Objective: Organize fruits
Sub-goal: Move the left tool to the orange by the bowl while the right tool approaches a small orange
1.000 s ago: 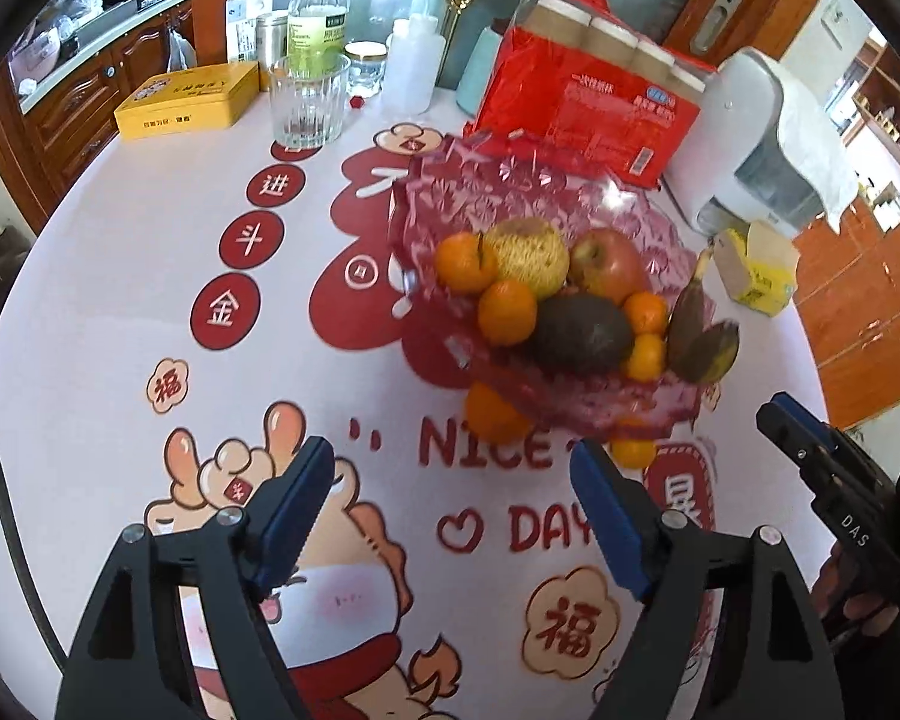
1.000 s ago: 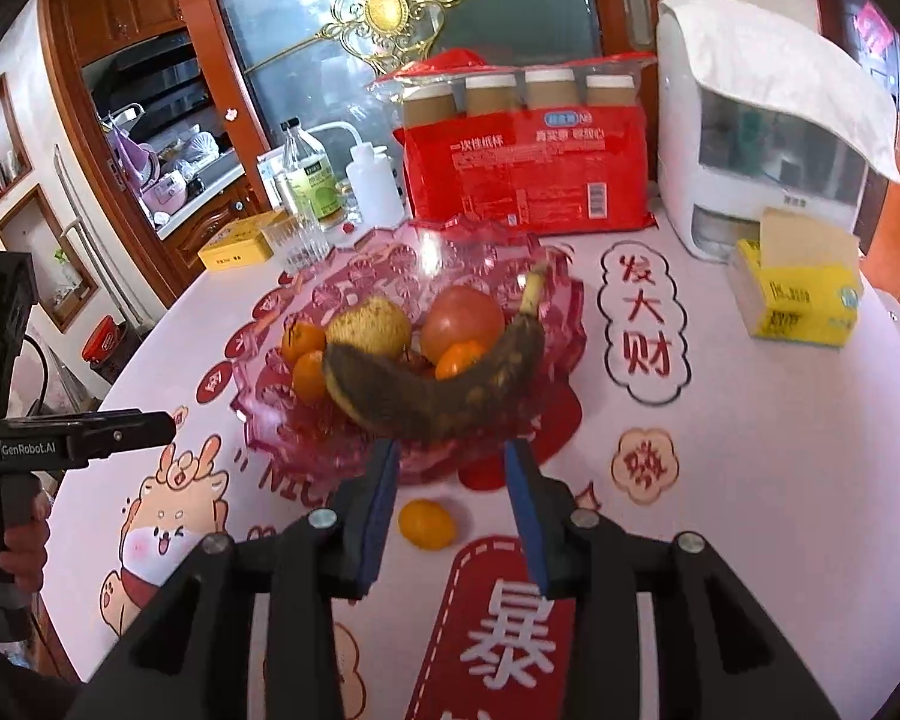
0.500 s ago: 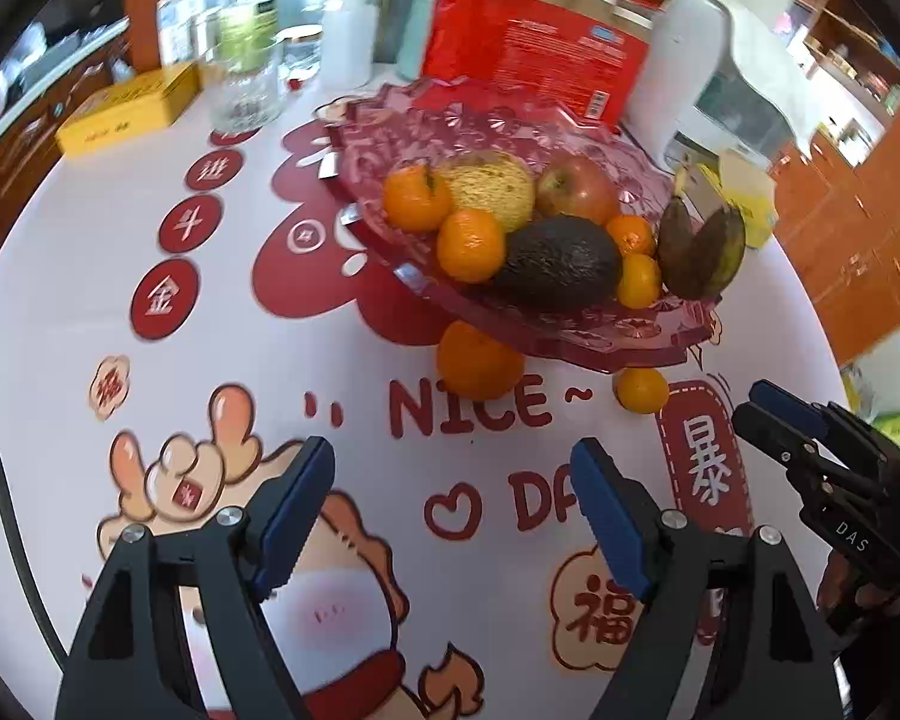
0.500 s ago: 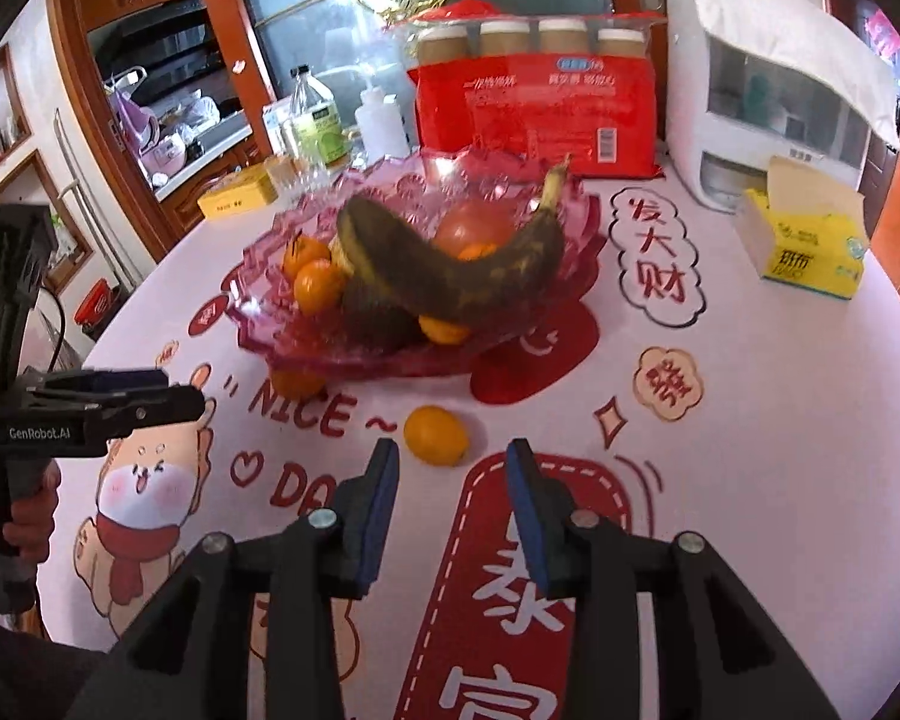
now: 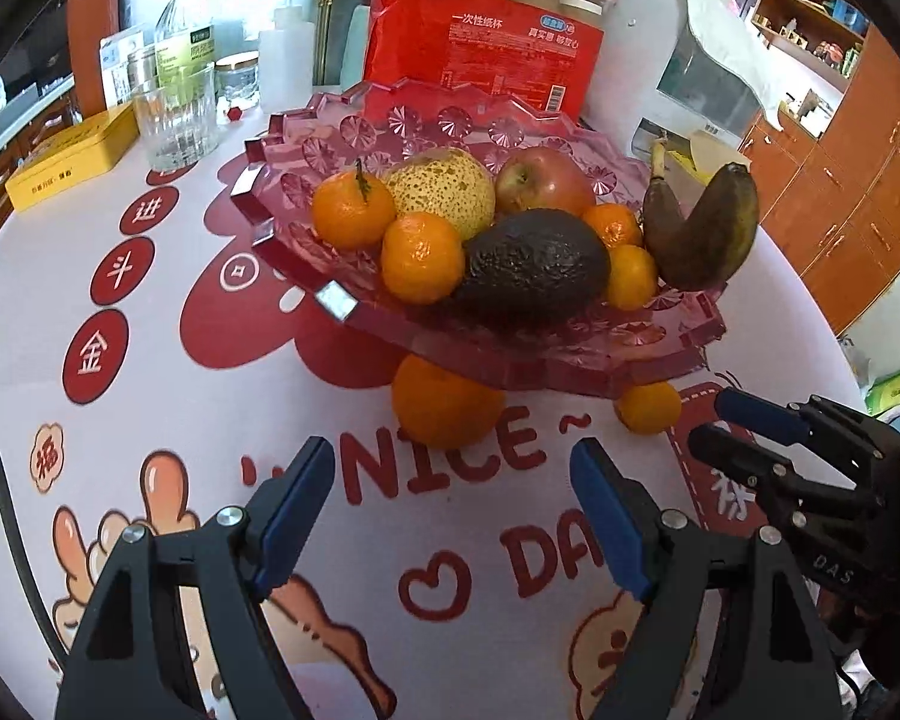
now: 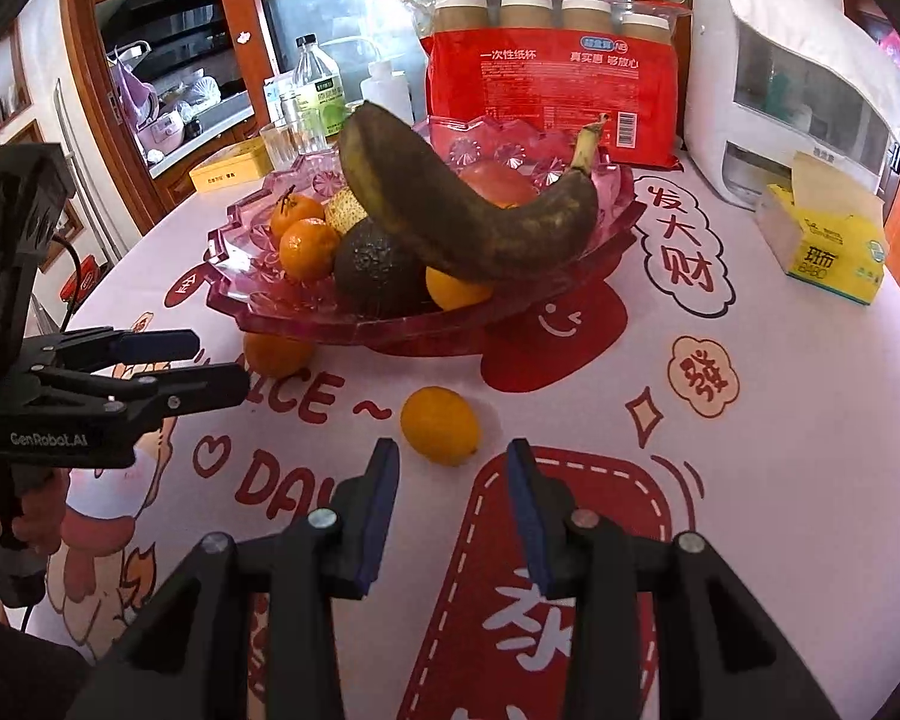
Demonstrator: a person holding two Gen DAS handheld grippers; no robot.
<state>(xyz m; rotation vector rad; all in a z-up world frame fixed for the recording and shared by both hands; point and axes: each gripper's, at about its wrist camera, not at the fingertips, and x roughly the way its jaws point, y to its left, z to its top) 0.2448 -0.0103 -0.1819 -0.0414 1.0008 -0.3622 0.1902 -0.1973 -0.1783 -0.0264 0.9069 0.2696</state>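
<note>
Large orange [image 5: 447, 402] partly hidden under the pink bowl's rim [image 5: 510, 360], apple [image 6: 498, 183] mostly behind the banana [image 6: 468, 216], both tools' handles cut off by the lower edge.

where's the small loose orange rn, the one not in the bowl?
The small orange lies on the tablecloth just ahead of the open right gripper in the right wrist view, in front of the pink fruit bowl and right of the bigger orange at the bowl's edge.

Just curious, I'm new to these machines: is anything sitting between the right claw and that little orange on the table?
Nothing: in the right wrist view, only bare printed tablecloth separates the open right gripper from the small orange.
</note>
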